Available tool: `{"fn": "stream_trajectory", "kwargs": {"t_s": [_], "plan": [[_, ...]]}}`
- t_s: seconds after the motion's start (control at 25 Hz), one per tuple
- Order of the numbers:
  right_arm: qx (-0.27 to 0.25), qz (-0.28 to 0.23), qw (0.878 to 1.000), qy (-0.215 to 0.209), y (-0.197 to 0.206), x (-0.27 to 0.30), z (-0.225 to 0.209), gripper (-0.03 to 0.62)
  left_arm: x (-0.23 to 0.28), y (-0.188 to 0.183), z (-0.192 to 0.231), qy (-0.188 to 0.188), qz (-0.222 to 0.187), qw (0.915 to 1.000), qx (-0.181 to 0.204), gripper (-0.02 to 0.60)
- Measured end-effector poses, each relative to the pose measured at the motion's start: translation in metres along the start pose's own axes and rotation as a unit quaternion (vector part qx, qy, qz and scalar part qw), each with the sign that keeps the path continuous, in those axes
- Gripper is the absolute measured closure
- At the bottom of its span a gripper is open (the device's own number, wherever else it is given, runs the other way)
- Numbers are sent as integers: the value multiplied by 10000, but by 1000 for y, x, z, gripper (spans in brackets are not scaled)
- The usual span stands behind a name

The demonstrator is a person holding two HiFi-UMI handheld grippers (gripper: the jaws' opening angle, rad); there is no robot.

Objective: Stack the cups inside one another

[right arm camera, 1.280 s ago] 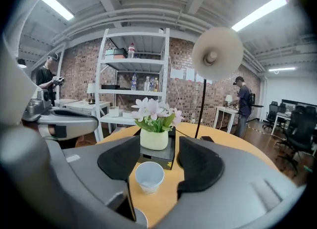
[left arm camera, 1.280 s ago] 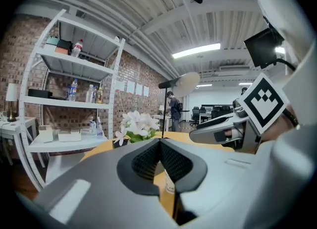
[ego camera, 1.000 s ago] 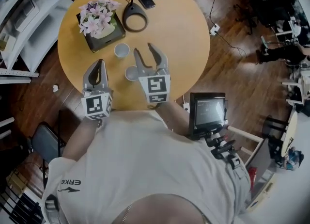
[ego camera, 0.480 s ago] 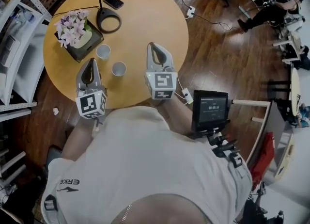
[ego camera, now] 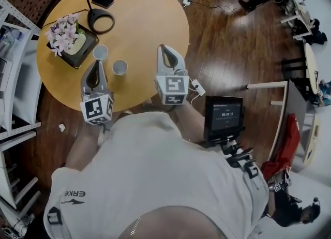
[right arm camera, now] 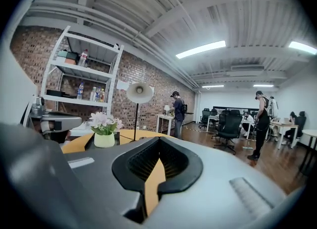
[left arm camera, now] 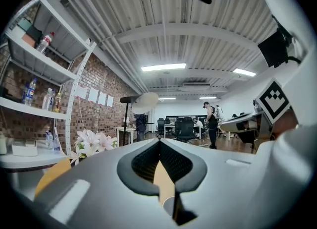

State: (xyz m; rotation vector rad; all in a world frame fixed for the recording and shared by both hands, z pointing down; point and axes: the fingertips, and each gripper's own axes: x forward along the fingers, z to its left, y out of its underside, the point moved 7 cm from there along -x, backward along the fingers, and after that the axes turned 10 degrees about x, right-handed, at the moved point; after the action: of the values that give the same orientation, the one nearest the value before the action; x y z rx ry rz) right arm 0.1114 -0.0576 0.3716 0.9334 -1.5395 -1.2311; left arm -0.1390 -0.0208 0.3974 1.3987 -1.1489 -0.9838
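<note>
— White cup (ego camera: 100,52): where?
— On the tabletop (ego camera: 145,20), just right of the flower box (ego camera: 83,51); second cup (ego camera: 120,67) farther right, unstacked.
— Tools?
— Left tool (ego camera: 95,67), right tool (ego camera: 164,50): both clenched, empty; right was spread a second ago.

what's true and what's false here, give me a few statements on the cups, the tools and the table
1. The small white cup next to the pink flowers in a dark square pot and the second white cup stand apart on the round wooden table. True.
2. The left tool holds a cup. False: its jaws are together with nothing between them.
3. The right tool is shut and empty. True.
4. A black phone lies between the two cups. False: the black phone lies beyond the black round lamp base, on the table's far side.
</note>
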Motion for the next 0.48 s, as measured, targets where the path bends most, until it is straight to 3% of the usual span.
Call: {"fn": "stream_trajectory", "kwargs": {"t_s": [0.48], "plan": [[83, 256, 9996, 3, 21, -5, 3, 580, -7, 21, -11, 95, 302, 9995, 13, 580]]}}
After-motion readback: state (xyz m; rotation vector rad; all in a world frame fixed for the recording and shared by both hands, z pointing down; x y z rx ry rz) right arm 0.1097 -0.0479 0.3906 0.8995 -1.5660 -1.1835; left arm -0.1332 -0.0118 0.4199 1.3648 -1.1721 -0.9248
